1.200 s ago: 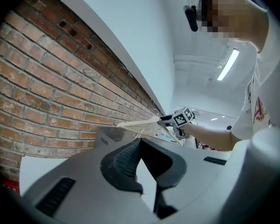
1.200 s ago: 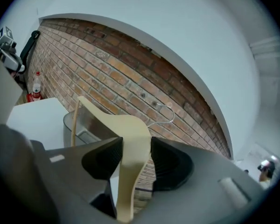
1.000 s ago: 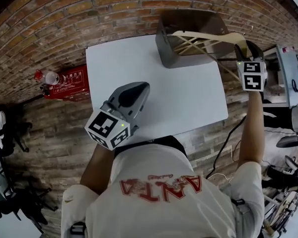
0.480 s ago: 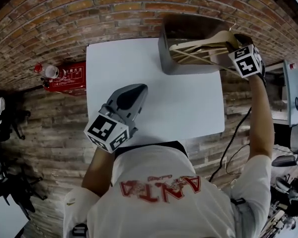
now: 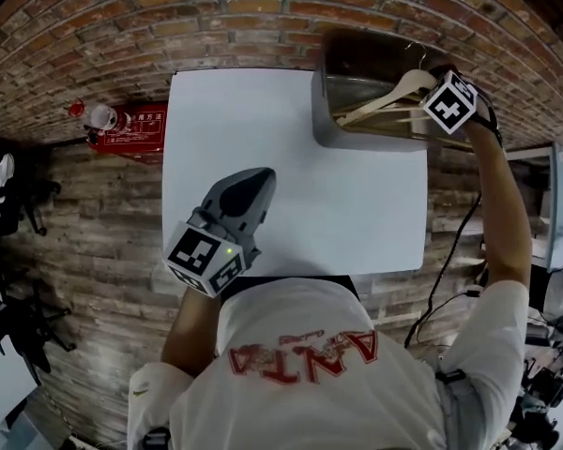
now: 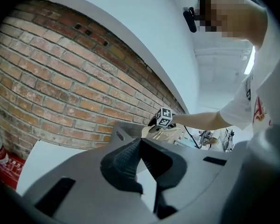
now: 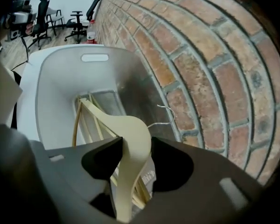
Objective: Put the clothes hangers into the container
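A grey container (image 5: 323,111) stands at the far right corner of the white table (image 5: 263,129), against the brick wall. My right gripper (image 5: 422,99) reaches over its right rim and is shut on a pale wooden hanger (image 5: 392,90) that slants down into the container. Seen from the right gripper view, the hanger (image 7: 133,134) is pinched between the jaws of that gripper (image 7: 136,143), its wire hook (image 7: 165,113) near the container wall (image 7: 60,92). More wooden hangers (image 7: 84,120) lie inside. My left gripper (image 5: 256,180) hovers over the table's near edge, shut and holding nothing (image 6: 140,141).
The brick wall (image 5: 216,17) rises behind the table. Left of the table a red box (image 5: 136,125) lies on the floor beside a bottle (image 5: 98,117). Office chairs (image 7: 42,13) stand on the far floor. Cables hang by the table's right side (image 5: 446,270).
My right gripper has swung toward the wall and sunk over the container, rolling as it went, so the hanger now dips inside. The left gripper has dropped slightly.
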Demonstrator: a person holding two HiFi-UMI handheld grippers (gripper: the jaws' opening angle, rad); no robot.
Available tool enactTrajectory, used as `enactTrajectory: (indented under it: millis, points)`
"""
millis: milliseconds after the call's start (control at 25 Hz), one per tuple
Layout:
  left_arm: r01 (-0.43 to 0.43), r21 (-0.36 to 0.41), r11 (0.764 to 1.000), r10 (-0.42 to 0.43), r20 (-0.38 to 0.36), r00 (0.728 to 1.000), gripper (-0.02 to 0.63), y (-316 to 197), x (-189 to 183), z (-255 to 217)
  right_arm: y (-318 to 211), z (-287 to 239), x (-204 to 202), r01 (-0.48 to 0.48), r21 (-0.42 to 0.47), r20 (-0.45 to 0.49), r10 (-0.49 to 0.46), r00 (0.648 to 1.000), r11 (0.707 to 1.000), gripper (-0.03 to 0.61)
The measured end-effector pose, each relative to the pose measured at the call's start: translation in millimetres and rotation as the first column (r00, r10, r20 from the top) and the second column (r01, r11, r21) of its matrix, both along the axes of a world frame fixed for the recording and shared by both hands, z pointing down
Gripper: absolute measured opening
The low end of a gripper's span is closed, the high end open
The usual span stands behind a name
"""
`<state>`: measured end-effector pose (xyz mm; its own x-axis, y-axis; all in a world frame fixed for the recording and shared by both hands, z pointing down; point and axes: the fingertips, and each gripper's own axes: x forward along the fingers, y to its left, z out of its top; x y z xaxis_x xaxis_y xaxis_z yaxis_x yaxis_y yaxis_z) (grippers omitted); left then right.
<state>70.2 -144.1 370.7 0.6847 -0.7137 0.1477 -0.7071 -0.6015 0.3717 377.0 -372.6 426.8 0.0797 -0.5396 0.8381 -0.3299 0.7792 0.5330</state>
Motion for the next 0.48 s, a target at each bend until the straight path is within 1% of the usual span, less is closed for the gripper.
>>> enactTrajectory:
  millis: [160, 320, 400, 480]
  points:
    - [0.023, 0.003, 1.000, -0.023, -0.001, 1.000, 0.009, -1.4, -8.8, 0.3, -4.6, 19.7, -10.4, 0.035, -0.029, -0.049, -0.037, 0.998, 0.999, 0.193]
    - [0.023, 0.003, 1.000, -0.023, -0.005, 1.000, 0.009, -2.7, -18.2, 0.0, -3.5, 22.0, -12.3, 0.068, -0.032, -0.167, -0.073, 0.983, 0.997, 0.198]
    - [0.016, 0.003, 1.000, -0.016, -0.007, 1.000, 0.009, -2.3, -21.4, -0.7, -0.2, 8.7, -14.4, 0.075, -0.008, -0.198, -0.076, 0.977, 0.997, 0.206]
    - [0.002, 0.004, 1.000, -0.002, -0.005, 1.000, 0.009, -1.8, -23.3, -3.6, 7.5, -15.7, -22.2, 0.065, 0.053, -0.161, -0.056, 0.985, 0.996, 0.203]
